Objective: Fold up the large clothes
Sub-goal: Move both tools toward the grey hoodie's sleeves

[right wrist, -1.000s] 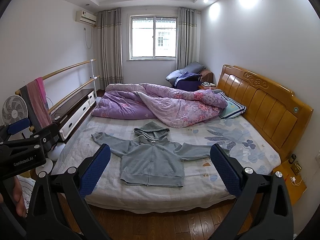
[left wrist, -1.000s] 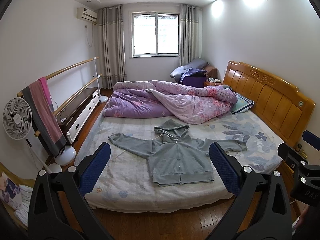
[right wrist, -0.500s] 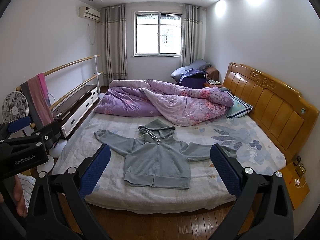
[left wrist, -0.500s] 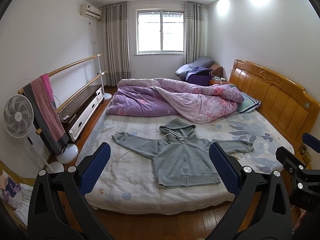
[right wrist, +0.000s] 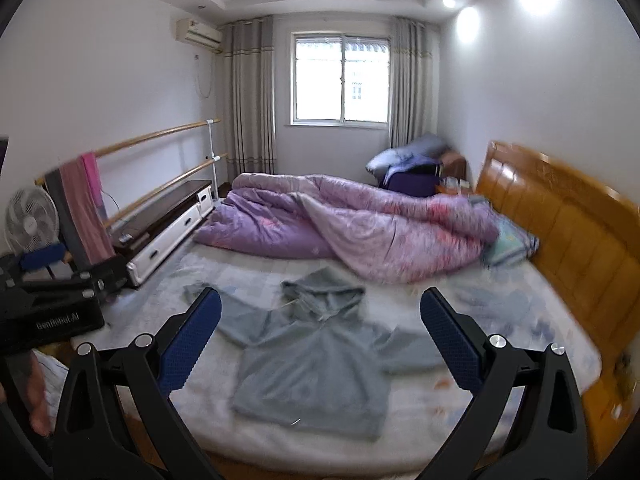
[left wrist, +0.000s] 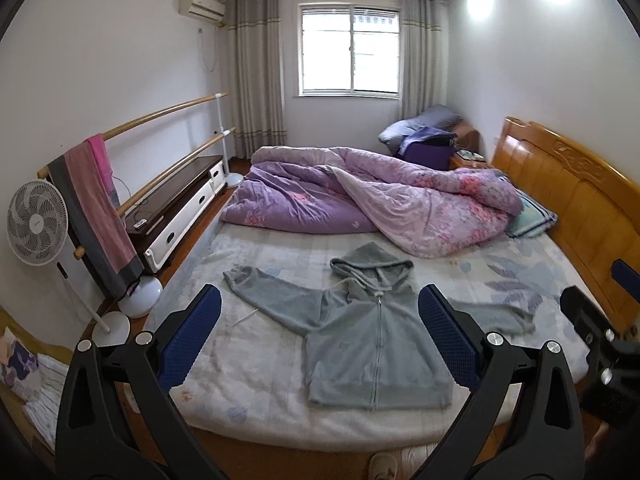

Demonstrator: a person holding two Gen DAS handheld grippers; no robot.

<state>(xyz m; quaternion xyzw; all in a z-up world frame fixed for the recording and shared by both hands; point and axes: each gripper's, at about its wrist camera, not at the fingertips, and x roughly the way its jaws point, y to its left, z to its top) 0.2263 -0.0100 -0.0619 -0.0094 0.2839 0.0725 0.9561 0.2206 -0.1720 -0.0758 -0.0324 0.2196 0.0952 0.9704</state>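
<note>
Approach step: grey zip-front fleece hoodie [left wrist: 372, 340] flat, unfolded on floral-sheeted bed [left wrist: 256, 364]. Left gripper [left wrist: 320, 332], right gripper [right wrist: 320, 336] spread, empty. Next: pinch a sleeve.

Ahead of our left gripper [left wrist: 319, 332], whose jaws stand wide apart and bare, we have open air down to the grey hoodie [left wrist: 372, 344] lying flat on the bed [left wrist: 248, 344]. Beyond it the heaped purple quilt [left wrist: 372, 208] blocks the far half. To our right the wooden headboard [left wrist: 576, 200] walls that side; to our left stand a fan [left wrist: 36, 224] and towel rail [left wrist: 132, 124].
</note>
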